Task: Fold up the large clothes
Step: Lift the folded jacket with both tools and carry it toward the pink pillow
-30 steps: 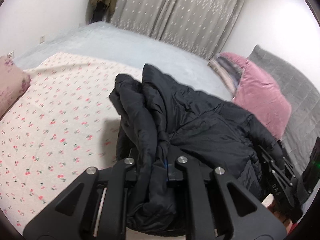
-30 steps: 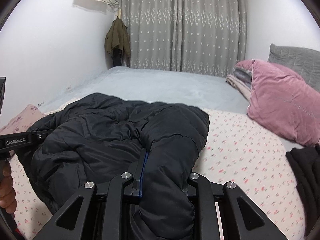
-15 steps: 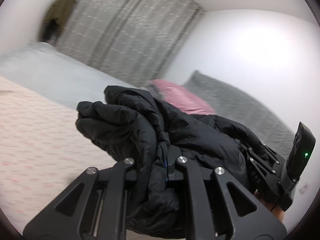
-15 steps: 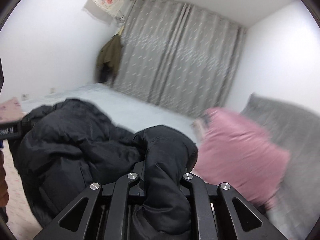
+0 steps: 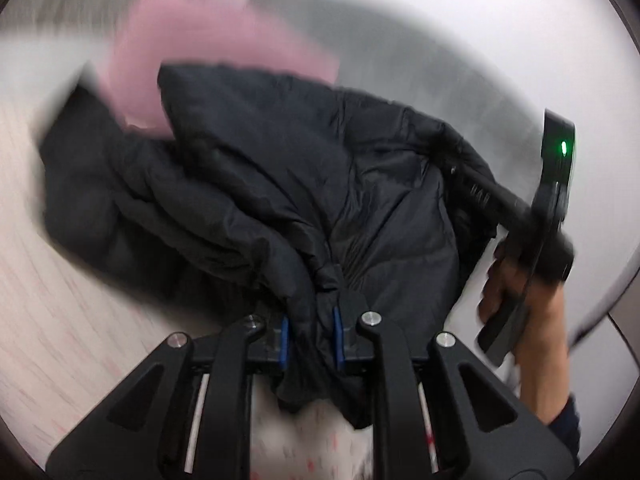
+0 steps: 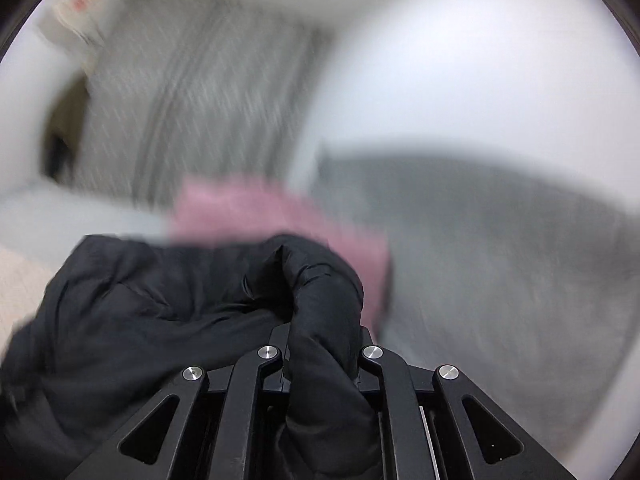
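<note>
A black puffy jacket (image 5: 280,184) hangs bunched between both grippers above the bed. My left gripper (image 5: 310,320) is shut on a fold of the jacket near its bottom edge. My right gripper (image 6: 320,344) is shut on another thick fold of the jacket (image 6: 160,312). In the left wrist view the right gripper (image 5: 520,216) shows at the right with the hand that holds it, its fingers buried in the jacket. Both views are blurred by motion.
A pink pillow (image 5: 208,48) and a grey quilted headboard (image 6: 500,232) lie behind the jacket. The floral bedsheet (image 5: 60,320) is at the left. Grey curtains (image 6: 208,112) and a white wall (image 6: 460,60) stand at the back.
Both grippers have swung to the right with the jacket in them, away from the open bed and towards the pink pillow and headboard. The jacket has lifted and spread wider between them.
</note>
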### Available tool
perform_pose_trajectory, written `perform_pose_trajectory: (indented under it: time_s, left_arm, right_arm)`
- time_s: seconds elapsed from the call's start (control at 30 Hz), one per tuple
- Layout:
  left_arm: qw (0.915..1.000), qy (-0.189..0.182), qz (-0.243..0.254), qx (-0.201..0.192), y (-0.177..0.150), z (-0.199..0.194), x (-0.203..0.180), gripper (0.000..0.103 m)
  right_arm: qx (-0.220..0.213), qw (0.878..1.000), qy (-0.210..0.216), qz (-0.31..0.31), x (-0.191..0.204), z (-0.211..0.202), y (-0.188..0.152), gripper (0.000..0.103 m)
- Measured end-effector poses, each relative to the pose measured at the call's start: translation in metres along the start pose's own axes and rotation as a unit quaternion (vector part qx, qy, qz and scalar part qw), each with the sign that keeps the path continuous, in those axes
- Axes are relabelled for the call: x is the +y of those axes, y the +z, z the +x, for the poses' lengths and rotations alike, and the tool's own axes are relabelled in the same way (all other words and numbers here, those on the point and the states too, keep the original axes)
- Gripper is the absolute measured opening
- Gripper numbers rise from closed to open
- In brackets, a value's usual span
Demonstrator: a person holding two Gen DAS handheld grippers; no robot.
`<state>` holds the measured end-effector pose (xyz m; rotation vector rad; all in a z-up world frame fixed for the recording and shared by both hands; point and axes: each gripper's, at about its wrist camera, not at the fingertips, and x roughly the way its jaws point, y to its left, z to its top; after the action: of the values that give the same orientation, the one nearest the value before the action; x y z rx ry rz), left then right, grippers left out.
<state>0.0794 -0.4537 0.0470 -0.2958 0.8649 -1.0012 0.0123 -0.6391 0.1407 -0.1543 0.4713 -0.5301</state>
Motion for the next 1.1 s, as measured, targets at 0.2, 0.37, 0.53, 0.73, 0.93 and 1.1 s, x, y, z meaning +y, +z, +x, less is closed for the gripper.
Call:
perform_pose_trajectory:
  time_s: [0.2, 0.37, 0.53, 0.73, 0.93, 1.1]
  left_arm:
    - [0.9975, -0.051, -0.033, 0.037, -0.015, 0.001, 0.032, 0.029]
    - [0.9969, -0.045, -0.044, 0.047, -0.026, -0.011, 0.043, 0.042]
    - [0.9990, -0.005, -0.022, 0.039, -0.035, -0.032, 0.045, 0.046]
    - [0.9932, 0.072, 0.079, 0.047, -0.064, -0.092, 0.028, 0.067]
    - [0.9766, 0.175, 0.124, 0.016, -0.082, -0.162, 0.015, 0.088]
    - [0.9698, 0.198, 0.142, 0.005, -0.093, -0.191, -0.005, 0.102]
  right_arm:
    - [0.091, 0.995, 0.003, 0.044, -0.034, 0.019, -0.113, 0.031]
    - [0.102, 0.982, 0.040, 0.154, -0.058, 0.005, -0.105, 0.044]
    - [0.014, 0.968, 0.015, 0.249, -0.069, -0.055, -0.081, 0.084]
    - [0.024, 0.976, 0.056, 0.209, 0.002, -0.125, -0.093, 0.085]
    - [0.032, 0.986, 0.058, 0.154, 0.073, -0.171, -0.112, 0.085]
    - [0.017, 0.991, 0.037, 0.126, 0.102, -0.222, -0.114, 0.091]
